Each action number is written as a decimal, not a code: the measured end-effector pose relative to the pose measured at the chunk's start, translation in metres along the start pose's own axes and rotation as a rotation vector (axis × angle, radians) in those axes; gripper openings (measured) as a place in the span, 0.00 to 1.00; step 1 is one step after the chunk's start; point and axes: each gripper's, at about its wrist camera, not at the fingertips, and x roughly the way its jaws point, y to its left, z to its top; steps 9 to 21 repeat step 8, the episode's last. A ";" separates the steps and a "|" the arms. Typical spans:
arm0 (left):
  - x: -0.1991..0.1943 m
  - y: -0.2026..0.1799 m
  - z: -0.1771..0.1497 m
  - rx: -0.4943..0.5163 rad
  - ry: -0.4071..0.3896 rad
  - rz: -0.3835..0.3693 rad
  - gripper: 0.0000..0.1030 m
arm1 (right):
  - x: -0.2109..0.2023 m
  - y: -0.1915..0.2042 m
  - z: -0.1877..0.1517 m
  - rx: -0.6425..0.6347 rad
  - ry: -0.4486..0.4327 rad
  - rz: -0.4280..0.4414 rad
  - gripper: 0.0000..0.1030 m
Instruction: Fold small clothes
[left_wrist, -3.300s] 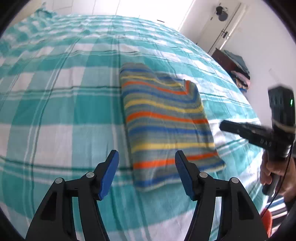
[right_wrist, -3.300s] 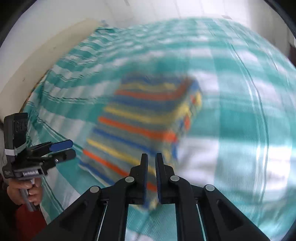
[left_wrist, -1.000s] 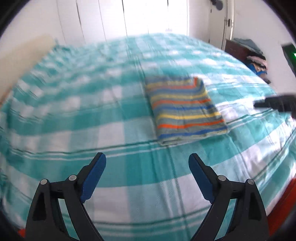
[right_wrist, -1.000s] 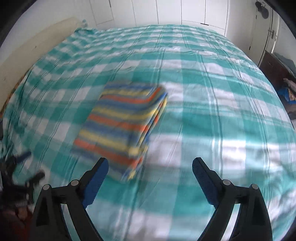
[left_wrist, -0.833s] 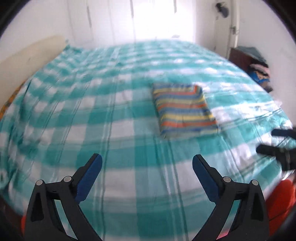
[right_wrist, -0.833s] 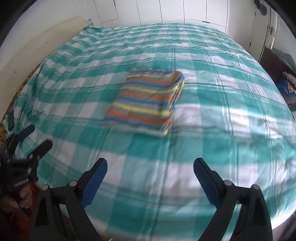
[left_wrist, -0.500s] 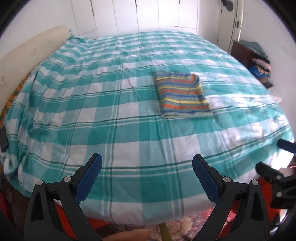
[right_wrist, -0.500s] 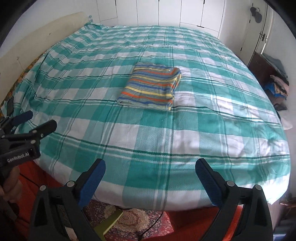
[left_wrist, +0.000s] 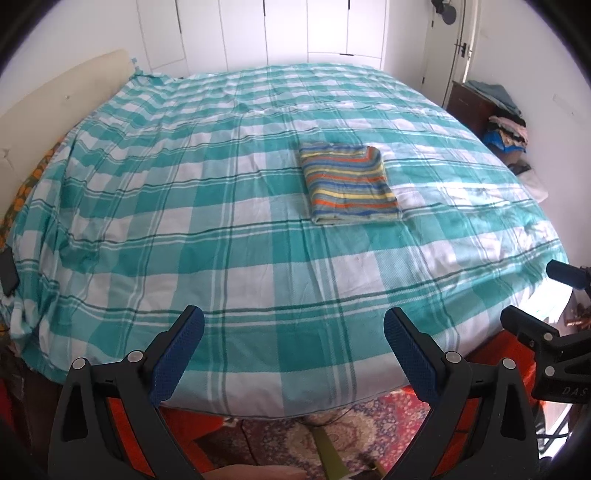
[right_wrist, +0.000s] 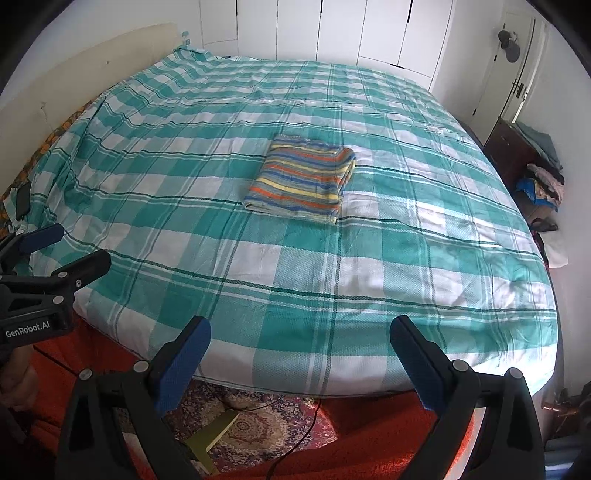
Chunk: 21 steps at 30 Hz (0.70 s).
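One striped garment (left_wrist: 349, 184) lay folded flat on the checked bedspread (left_wrist: 229, 236), well ahead of both claws | left gripper (left_wrist: 293, 354) spread wide, empty | right gripper (right_wrist: 299, 363) spread wide, empty | likely light, soft, limp; best pinched at a folded edge.

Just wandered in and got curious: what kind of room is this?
Most likely a home bedroom: a large bed under a teal checked cover, white wardrobe doors behind it, and a pile of clothes by the wall.
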 end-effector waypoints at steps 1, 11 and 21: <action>0.000 0.000 -0.001 0.000 0.002 0.000 0.95 | 0.000 0.000 -0.001 -0.001 0.002 0.000 0.94; -0.001 0.000 -0.005 -0.005 -0.021 -0.009 0.95 | 0.000 0.000 -0.002 0.008 -0.005 0.002 0.94; -0.001 0.000 -0.005 -0.005 -0.021 -0.009 0.95 | 0.000 0.000 -0.002 0.008 -0.005 0.002 0.94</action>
